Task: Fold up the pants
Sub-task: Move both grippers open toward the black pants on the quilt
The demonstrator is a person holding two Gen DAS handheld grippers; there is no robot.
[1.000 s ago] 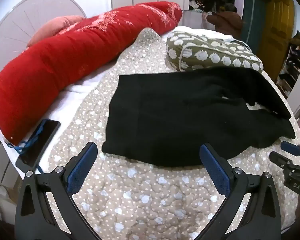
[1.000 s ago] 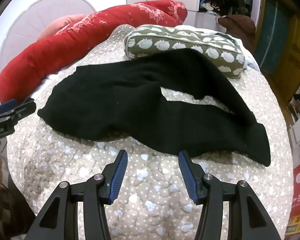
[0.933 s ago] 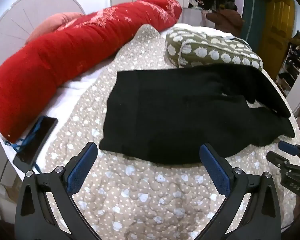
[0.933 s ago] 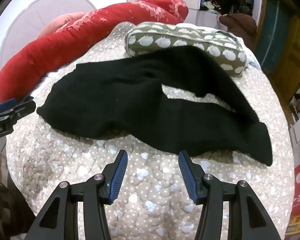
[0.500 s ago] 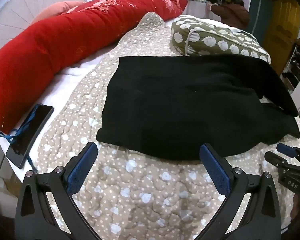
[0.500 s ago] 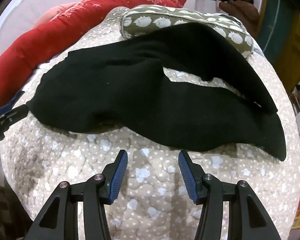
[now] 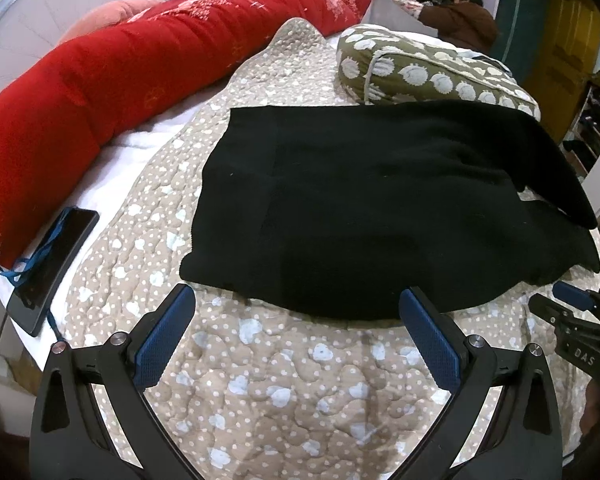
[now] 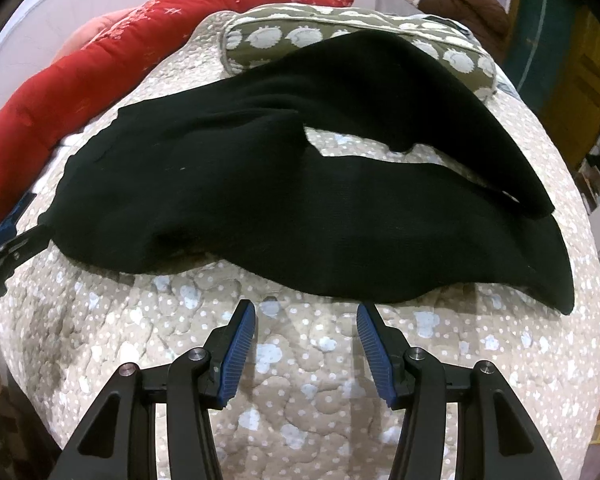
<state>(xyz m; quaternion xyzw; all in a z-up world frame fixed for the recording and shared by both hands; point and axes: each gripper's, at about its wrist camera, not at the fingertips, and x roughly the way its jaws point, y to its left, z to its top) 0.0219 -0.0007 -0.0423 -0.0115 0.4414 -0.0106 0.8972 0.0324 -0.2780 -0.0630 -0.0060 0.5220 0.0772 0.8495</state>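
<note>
So basically nothing is folded yet. The black pants (image 8: 300, 200) are lying spread out flat on the quilted bed (image 8: 300, 380), waistband end toward the left and the two legs running off to the right with a gap of quilt showing between them. The far leg rests partly against the green patterned pillow (image 8: 340, 36).

Left gripper (image 7: 296, 336) hovers just short of the near edge of the waist part, jaws wide apart, nothing in them. Right gripper (image 8: 306, 344) is the same deal, jaws apart and empty, hanging over bare quilt just beside the near leg.

My read: this is the approach before the first grab. All the folding is left, probably one leg over the other first, then folding lengthwise. Red bolster (image 7: 100, 80) and a phone (image 7: 52, 264) sit off to the left, well clear.
</note>
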